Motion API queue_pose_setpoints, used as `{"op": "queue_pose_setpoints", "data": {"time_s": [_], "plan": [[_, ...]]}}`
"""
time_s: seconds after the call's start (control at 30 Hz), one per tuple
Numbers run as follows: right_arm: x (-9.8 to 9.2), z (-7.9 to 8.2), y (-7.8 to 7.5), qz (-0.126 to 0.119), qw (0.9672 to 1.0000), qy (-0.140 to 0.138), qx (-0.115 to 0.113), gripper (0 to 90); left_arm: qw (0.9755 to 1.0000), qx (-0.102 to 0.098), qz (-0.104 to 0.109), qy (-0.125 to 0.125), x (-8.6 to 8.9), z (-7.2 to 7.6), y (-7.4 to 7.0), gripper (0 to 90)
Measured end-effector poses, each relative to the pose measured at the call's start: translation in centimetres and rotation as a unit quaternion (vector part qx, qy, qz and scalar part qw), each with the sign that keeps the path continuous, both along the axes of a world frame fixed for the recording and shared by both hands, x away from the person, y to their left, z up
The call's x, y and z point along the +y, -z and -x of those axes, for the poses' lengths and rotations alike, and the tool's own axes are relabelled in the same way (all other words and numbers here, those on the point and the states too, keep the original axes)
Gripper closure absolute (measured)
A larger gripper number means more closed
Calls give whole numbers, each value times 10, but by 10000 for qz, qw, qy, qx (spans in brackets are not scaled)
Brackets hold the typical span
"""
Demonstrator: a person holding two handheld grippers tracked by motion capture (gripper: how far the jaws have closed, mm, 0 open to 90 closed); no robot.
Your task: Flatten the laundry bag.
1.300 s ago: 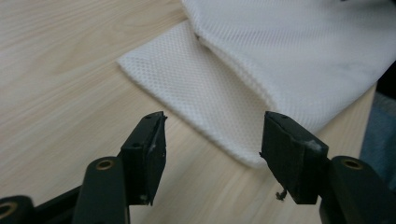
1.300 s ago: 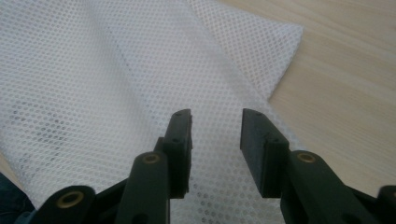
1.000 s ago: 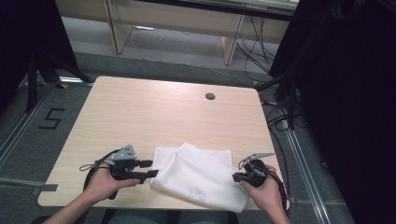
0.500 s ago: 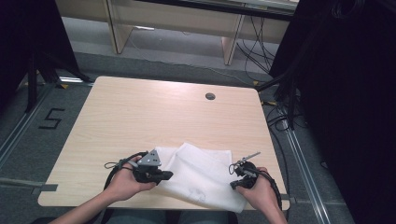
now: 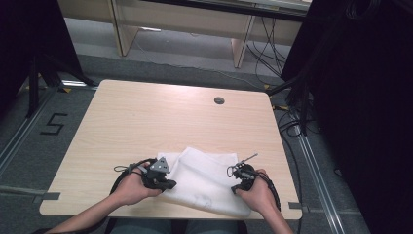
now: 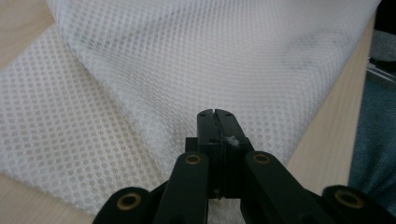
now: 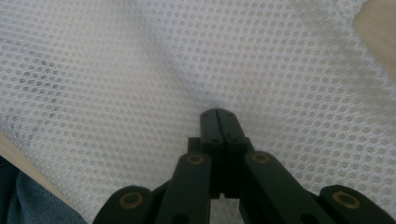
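High view: white mesh fabric cloth [image 5: 207,180] folded, lying at near edge of light wooden table [image 5: 146,117]; left gripper [image 5: 163,183] clamped on cloth's left edge, jaws just closed; right gripper [image 5: 239,181] pinching cloth's right edge.

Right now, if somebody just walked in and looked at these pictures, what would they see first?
First, the white mesh cloth, folded and lying at the near edge of the light wooden table. Next, the two hands at its sides: the left gripper and the right gripper each have their fingers pinched shut on the cloth. In the left gripper view, a bit of white mesh peeks out between the shut fingers.
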State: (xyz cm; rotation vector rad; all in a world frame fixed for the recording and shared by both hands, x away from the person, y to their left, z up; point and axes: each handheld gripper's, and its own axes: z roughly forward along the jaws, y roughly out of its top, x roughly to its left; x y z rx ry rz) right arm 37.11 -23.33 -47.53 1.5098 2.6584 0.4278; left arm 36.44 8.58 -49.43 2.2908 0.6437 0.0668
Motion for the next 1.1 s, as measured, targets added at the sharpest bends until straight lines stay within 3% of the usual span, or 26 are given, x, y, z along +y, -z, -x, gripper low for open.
{"op": "queue_pose_setpoints", "data": {"time_s": [0.1,0.13,0.2,0.23,0.27,0.37,0.43,0.47,0.53,0.6,0.63,0.73,0.87,0.9,1.1], "plan": [[4,-2,-1,-48,9999,71,60,900,9998,-28,-215,-32,4,-3,3,896],[4,-6,1,-40,9999,-86,-62,900,9987,-129,-482,75,8,-7,2,896],[6,-8,1,-63,9998,-133,-146,900,9984,-142,-538,30,9,-7,2,895],[9,-9,0,-35,10000,-16,-54,900,9982,-181,-579,13,10,-9,2,895],[11,-16,2,-47,9997,-151,-193,900,9982,-141,-581,-42,11,-10,3,896],[15,-22,1,-38,9997,-172,-175,900,9976,-168,-649,-167,15,-18,4,896],[20,-29,1,-9,9998,-104,-154,900,9974,-171,-630,-302,18,-24,5,896],[22,-33,1,-48,9997,-136,-204,900,9975,-148,-417,-543,18,-25,8,896],[27,-41,1,-42,9999,-33,-154,900,9973,-132,-423,-590,23,-31,8,896],[28,-50,2,-84,9994,-178,-291,900,9965,-100,-376,-734,26,-36,9,896],[32,-58,2,-115,9994,-117,-302,900,9958,-76,-286,-862,27,-37,10,896],[37,-64,2,-78,9996,17,-286,900,9954,-110,-310,-903,30,-41,10,896],[40,-76,4,-125,9988,-71,-479,900,9939,-133,-317,-1050,32,-46,10,896],[42,-78,3,-123,9990,-42,-427,900,9940,-153,-366,-1021,33,-47,10,896],[49,-89,5,-114,9985,58,-527,900,9918,-180,-248,-1238,37,-57,12,896]]}}
